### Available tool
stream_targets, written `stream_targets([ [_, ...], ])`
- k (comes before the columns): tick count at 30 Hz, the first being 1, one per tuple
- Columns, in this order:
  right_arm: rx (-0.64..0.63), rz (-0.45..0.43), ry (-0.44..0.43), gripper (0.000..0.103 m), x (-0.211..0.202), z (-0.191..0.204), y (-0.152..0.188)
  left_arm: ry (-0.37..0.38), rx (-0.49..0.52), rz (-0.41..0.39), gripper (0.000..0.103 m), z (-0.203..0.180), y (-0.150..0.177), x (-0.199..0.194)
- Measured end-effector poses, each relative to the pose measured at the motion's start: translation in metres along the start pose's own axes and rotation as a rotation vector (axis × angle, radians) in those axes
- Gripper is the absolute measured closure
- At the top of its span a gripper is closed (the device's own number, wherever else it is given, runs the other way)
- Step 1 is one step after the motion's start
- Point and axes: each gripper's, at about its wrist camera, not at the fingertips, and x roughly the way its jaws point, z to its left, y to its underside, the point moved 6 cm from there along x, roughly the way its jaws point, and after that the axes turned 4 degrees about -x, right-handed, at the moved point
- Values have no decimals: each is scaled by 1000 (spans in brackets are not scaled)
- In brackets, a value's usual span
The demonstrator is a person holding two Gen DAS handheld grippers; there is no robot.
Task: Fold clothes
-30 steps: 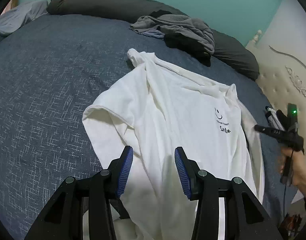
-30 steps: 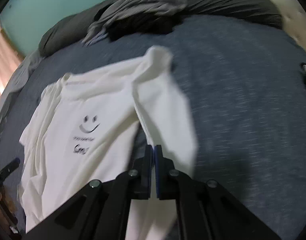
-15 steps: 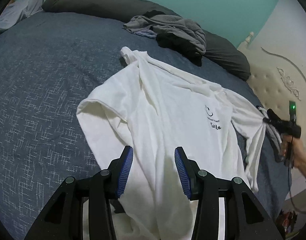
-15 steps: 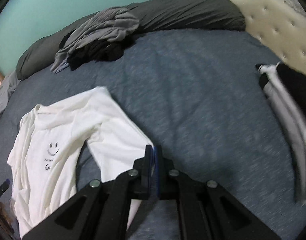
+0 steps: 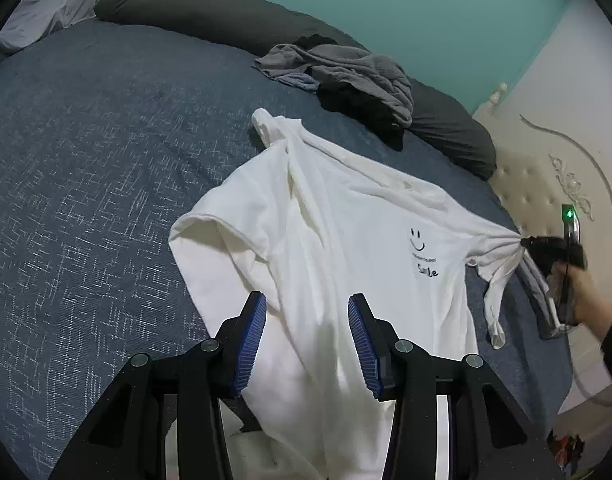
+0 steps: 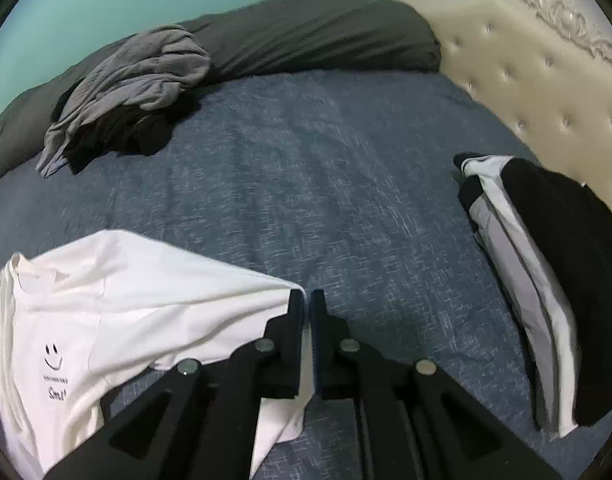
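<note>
My left tongs [image 5: 307, 334] hang half-open above the white T-shirt's [image 5: 325, 240] hem, gripping nothing. My right tongs [image 6: 307, 302] pinch its sleeve [image 5: 499, 250], drawn outward. The shirt lies face-up on the blue bed [image 5: 86, 160], spread but unfolded. Beyond it, a grey heap [image 5: 345, 72] waits; one folded garment [image 6: 545, 272] sits aside.

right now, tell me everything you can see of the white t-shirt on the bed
The white t-shirt looks like soft cotton, with a small black smiley and script on the chest. It lies face up and wrinkled on the blue bedspread, one short sleeve spread flat, with a twisted fold running to the far edge. The right gripper is shut on the other sleeve, pulling it taut sideways. The left gripper hovers open over the lower body; its contact cannot be told.
</note>
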Motion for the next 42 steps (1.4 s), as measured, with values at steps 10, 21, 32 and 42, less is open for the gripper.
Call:
stream_targets([
  [10,86,188,-502,68,-28,109,146,28,6,-17,57,-9,-1,-14],
  [21,107,333,-691,79,-56,167,247,37,-8,-45,57,-16,9,-45],
  [32,141,164,-707,101,-103,121,213,15,16,-36,57,-14,30,-67],
  [42,286,119,-503,99,-77,35,199,-41,19,-31,58,10,40,-83],
])
